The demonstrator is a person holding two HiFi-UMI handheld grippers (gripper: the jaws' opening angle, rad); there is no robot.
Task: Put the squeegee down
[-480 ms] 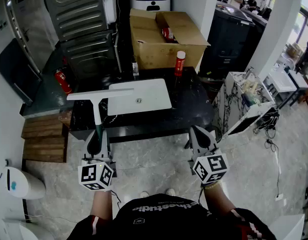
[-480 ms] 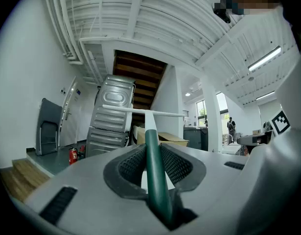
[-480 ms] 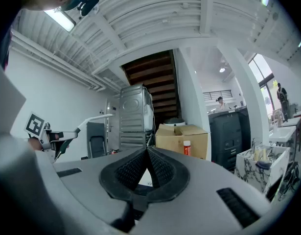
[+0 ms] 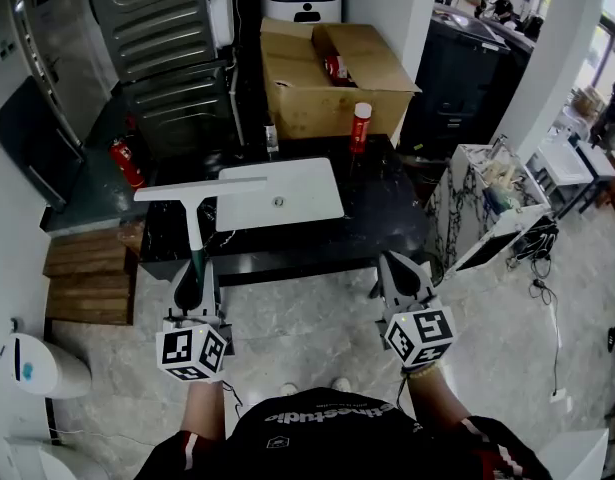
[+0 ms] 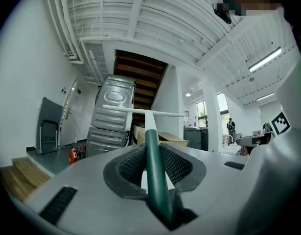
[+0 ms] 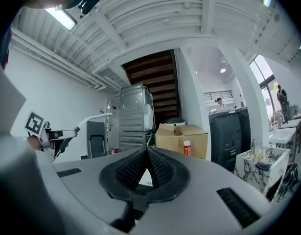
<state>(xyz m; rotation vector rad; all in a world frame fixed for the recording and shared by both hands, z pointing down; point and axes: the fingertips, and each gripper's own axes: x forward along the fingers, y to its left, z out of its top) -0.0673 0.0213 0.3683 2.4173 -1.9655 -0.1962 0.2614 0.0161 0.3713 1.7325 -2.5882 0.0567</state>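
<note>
at the black table [image 4: 387,213], left claw [image 4: 195,274] clamps the t-shaped squeegee [image 4: 194,218], right claw [image 4: 398,266] closed.

squeegee [image 4: 194,218]: smooth plastic | table [image 4: 387,200]: glossy black | box [image 4: 337,98]: matt cardboard | steps [image 4: 87,278]: wood

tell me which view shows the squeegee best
The head view: the whole squeegee shows, from the white blade to the green handle clamped in the left gripper. The left gripper view shows it end-on and foreshortened, mostly handle. The right gripper view catches it small, near the left edge.

Workshop space, cardboard box [image 4: 332,83], fire extinguisher [image 4: 126,162]
</note>
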